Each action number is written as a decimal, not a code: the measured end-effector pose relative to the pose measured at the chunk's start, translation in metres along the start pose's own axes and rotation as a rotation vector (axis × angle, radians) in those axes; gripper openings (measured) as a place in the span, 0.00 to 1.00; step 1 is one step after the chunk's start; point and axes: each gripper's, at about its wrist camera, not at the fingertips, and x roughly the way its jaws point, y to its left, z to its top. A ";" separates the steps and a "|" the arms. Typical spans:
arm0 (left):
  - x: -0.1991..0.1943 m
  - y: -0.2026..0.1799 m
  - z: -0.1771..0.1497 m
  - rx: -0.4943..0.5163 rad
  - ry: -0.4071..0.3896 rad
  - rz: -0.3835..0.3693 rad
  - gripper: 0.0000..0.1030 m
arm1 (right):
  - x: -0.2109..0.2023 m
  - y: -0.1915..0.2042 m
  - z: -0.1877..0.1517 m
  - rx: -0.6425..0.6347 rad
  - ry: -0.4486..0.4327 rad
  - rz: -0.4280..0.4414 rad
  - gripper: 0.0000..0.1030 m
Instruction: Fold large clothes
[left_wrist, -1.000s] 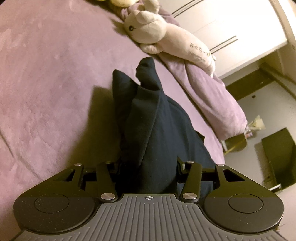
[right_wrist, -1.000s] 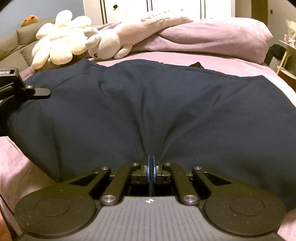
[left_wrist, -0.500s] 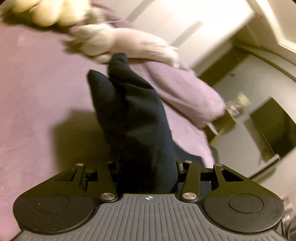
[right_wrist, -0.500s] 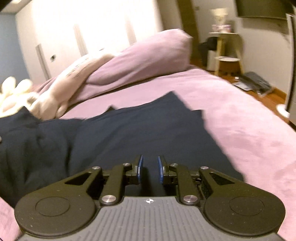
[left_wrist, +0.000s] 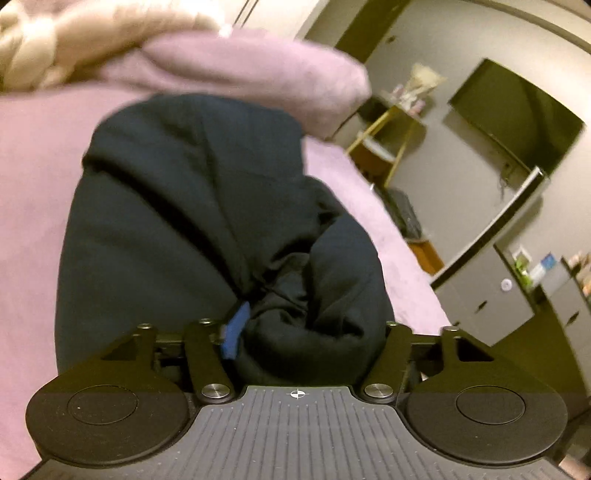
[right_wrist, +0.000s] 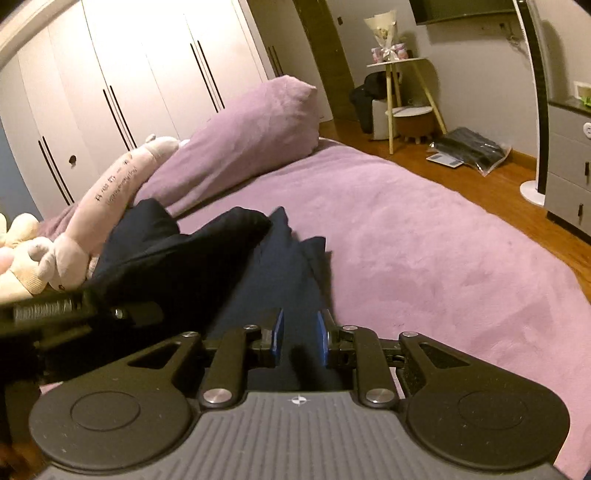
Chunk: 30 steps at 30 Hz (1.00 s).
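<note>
- The large dark navy fabric garment (left_wrist: 207, 221) is seen bunched into a thick bundle on the mauve plush bed cover (right_wrist: 424, 236), near the head of the bed.
- The left gripper (left_wrist: 306, 332) is spread wide, with a fat roll of the cloth filling the gap; whether it is actually pinched cannot be told, since the right-hand finger is buried and only one blue pad (left_wrist: 232, 332) shows.
- The right gripper (right_wrist: 298, 332) is held released, its blue pads (right_wrist: 277, 332) apart above a flatter strip of the cloth, with nothing clamped.
- The task is judged to be partway: the cloth is gathered and doubled over, but no neat flat rectangle is visible (layers look lumpy and corners stick up), so smoothing and a further fold appear to be left.
- Beside the bundle a long pale pink plush toy (right_wrist: 110, 206) is lying, close to the cloth's far edge, and behind it a mauve pillow (right_wrist: 251, 129).
- The left view is blurred, the garment's outline is cut off by both gripper bodies, and its type cannot be made out.
</note>
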 end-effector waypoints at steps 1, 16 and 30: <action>-0.006 -0.003 -0.003 0.022 -0.015 -0.018 0.84 | -0.003 0.001 0.004 -0.002 -0.009 0.023 0.19; -0.108 0.060 -0.047 -0.088 0.055 -0.157 0.83 | -0.008 0.086 0.055 -0.218 -0.093 0.266 0.20; -0.115 0.119 -0.031 -0.291 -0.022 0.045 0.83 | 0.060 0.049 -0.022 -0.299 0.222 -0.057 0.19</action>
